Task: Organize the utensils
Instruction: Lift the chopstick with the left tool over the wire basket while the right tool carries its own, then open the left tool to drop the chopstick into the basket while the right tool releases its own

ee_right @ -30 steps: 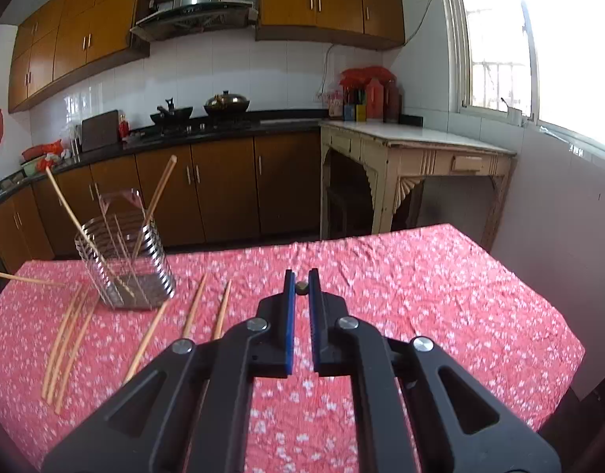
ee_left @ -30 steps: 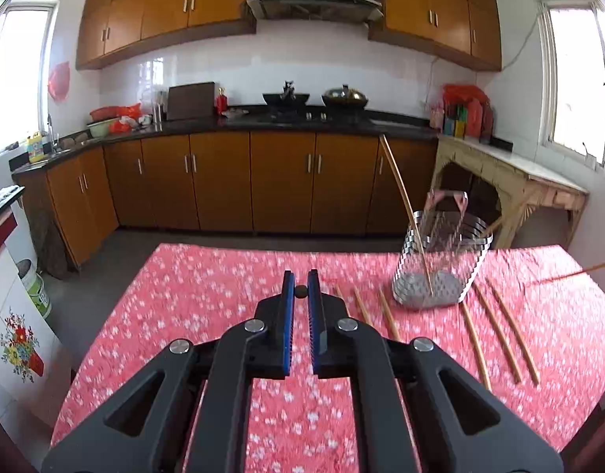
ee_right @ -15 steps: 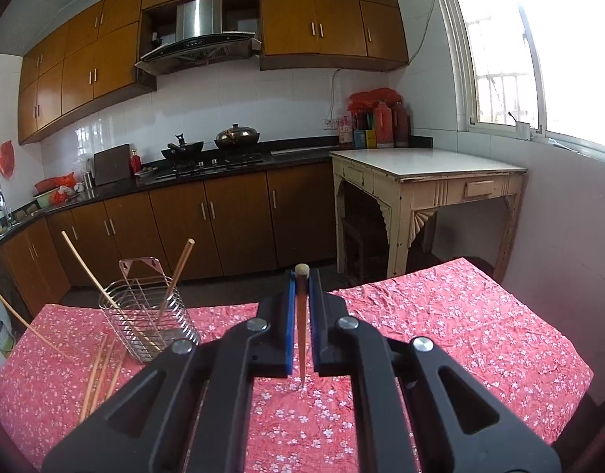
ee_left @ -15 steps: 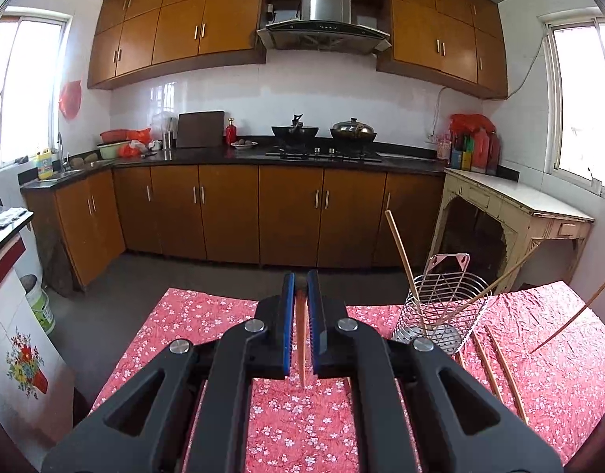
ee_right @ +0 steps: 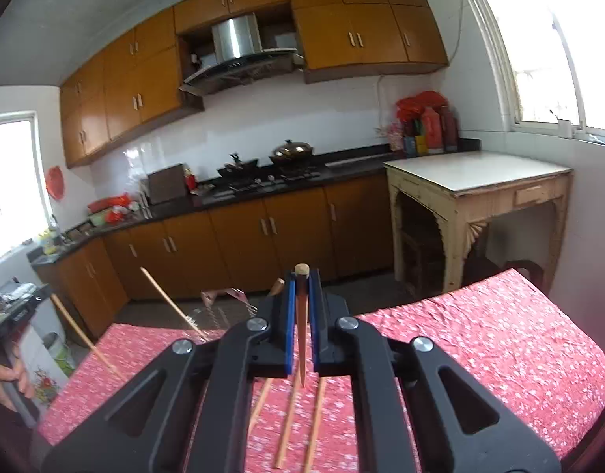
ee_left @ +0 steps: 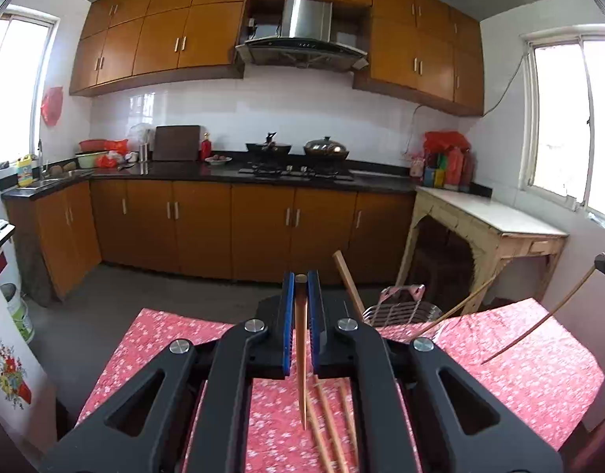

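Note:
In the left wrist view my left gripper (ee_left: 301, 280) is shut on a wooden chopstick (ee_left: 301, 358), which hangs point down above the red floral table (ee_left: 539, 374). In the right wrist view my right gripper (ee_right: 301, 278) is likewise shut on a chopstick (ee_right: 301, 339) that slants down toward the cloth. The wire utensil holder (ee_left: 401, 309) stands just beyond my left fingers with two chopsticks (ee_left: 345, 278) leaning in it. From the right it is the half-hidden wire holder (ee_right: 219, 311). Loose chopsticks (ee_left: 330, 429) lie on the cloth, and three loose chopsticks (ee_right: 288, 421) show below the right gripper.
The right gripper's chopstick (ee_left: 539, 323) crosses the right side of the left view. A hand (ee_right: 2, 378) and the left chopstick (ee_right: 85, 339) are at the right view's left edge. Kitchen cabinets (ee_left: 263, 228) lie beyond the table, a side table (ee_right: 476, 173) to the right.
Both grippers have risen off the table, each carrying its chopstick. The views have tilted up, so more of the kitchen and less of the cloth shows.

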A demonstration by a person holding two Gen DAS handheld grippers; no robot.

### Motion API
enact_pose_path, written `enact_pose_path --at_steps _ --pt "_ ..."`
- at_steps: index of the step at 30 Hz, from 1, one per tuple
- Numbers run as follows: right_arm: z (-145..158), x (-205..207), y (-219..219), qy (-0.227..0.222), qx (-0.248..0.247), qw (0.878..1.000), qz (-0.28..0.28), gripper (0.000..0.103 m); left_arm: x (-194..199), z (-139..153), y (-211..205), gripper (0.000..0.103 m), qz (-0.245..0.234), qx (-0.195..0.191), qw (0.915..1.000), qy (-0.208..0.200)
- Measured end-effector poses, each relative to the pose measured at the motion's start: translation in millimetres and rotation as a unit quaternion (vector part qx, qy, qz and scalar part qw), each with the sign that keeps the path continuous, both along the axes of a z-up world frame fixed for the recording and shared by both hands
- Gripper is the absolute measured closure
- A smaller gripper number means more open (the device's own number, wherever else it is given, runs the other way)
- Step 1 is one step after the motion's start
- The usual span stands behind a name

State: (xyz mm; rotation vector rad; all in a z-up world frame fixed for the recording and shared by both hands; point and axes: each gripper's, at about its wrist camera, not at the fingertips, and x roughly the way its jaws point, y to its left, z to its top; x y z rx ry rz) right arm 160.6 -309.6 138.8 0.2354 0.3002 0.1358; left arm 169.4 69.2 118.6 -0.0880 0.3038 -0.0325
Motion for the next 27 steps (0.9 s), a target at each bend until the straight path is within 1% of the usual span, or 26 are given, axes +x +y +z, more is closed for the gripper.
enact_pose_path --at_steps 2,6,8,12,15,19,21,24,27 --pt "16.5 -2.3 5.3 -0.013 0.007 1.0 0.013 0.096 1.8 17.5 -9.8 0.096 -0.009 -0.004 0.9999 -0.014" --pt "47.8 5.2 28.0 -0.04 0.002 0.999 0.03 0.096 10.6 44.9 -30.4 0.096 -0.024 -0.007 0.999 -0.038" --pt "58.3 16.8 41.4 -0.048 -0.003 0.998 0.035 0.096 16.2 55.1 -41.4 0.096 -0.026 -0.004 0.9984 -0.051" --pt "67.5 45.4 61.4 -0.056 -0.005 0.998 0.038 0.096 37.3 71.1 -65.2 0.096 -0.028 -0.001 0.997 -0.073" --pt "68.1 69.0 73.9 -0.053 -0.004 0.998 0.042 0.096 52.8 72.5 -76.9 0.096 -0.027 -0.001 0.9965 -0.079" --pt "62.7 97.2 89.7 -0.045 -0.018 0.998 0.037 0.096 75.9 67.2 -85.0 0.096 -0.021 -0.008 0.9964 -0.082" --pt "56.4 112.3 95.8 -0.039 -0.024 0.998 0.035 0.096 86.6 62.6 -85.8 0.096 -0.02 -0.016 0.9963 -0.082" --pt "44.1 131.7 101.6 -0.027 -0.027 0.999 0.032 0.096 100.4 52.9 -87.3 0.096 -0.013 -0.017 0.9966 -0.08" --pt "28.2 149.6 103.4 -0.013 -0.024 0.999 0.036 0.096 116.8 37.9 -86.3 0.096 -0.008 -0.024 0.9976 -0.064"
